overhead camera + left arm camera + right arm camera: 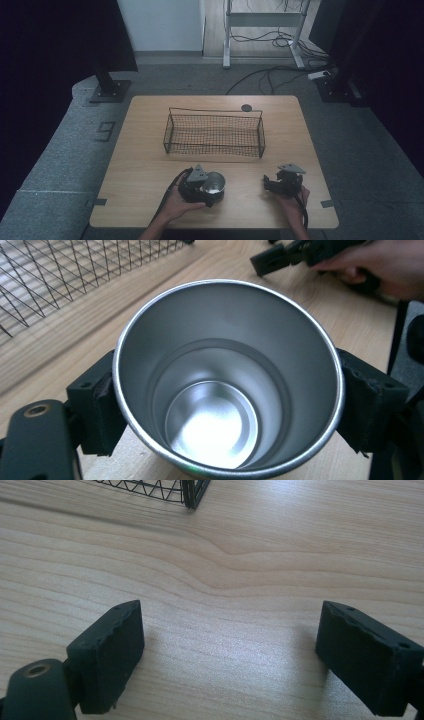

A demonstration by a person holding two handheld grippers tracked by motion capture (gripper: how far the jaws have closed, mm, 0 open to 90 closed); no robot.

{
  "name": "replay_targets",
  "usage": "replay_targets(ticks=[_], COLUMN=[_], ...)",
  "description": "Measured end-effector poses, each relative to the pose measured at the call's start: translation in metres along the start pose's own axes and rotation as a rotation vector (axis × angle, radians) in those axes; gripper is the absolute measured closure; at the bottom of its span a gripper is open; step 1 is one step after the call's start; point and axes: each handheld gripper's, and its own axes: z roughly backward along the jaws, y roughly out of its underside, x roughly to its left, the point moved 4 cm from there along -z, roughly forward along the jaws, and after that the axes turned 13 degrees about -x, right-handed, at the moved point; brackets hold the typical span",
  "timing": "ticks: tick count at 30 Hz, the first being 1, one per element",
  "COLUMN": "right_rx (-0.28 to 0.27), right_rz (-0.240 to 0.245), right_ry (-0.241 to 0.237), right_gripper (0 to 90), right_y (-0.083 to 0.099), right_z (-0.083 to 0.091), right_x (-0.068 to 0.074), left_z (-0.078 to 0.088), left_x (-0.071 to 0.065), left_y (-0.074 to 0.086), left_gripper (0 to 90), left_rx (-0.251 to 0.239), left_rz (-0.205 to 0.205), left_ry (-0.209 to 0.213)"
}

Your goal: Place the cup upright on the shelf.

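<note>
A shiny steel cup (214, 183) stands upright near the table's front edge, its empty inside (225, 385) facing the left gripper view. My left gripper (210, 189) is shut on the cup, one black pad (97, 412) pressed on each side of its wall. To the right, my right gripper (270, 183) rests low over bare wood, held by a hand. Its jaws stand wide apart with nothing between them (230, 645). A black wire basket (214, 132) sits empty at the table's middle, beyond both grippers.
A small dark round disc (246, 107) lies behind the basket near the far edge. The basket's mesh (75, 270) is close to the cup's left; its corner (192, 492) lies ahead of the right gripper. The wooden table (145, 165) ends just behind both hands.
</note>
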Motion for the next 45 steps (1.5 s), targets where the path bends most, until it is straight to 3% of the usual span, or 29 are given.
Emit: replay_targets(ticks=[20, 38, 45], right_rx=[0.0, -0.001, -0.001], right_rz=[0.0, 0.0, 0.0], right_ry=[0.0, -0.001, -0.001], right_gripper=[11.9, 12.2, 12.3], right_y=[0.0, 0.0, 0.0], right_z=[0.0, 0.0, 0.0], right_x=[0.0, 0.0, 0.0], left_z=[0.036, 0.038, 0.038], left_x=[0.037, 0.056, 0.069], left_y=[-0.03, -0.043, -0.047], left_gripper=[15.0, 15.0, 15.0], left_rx=[-0.068, -0.071, -0.071], left_rz=[0.024, 0.03, 0.047], left_ry=[-0.043, -0.073, -0.089])
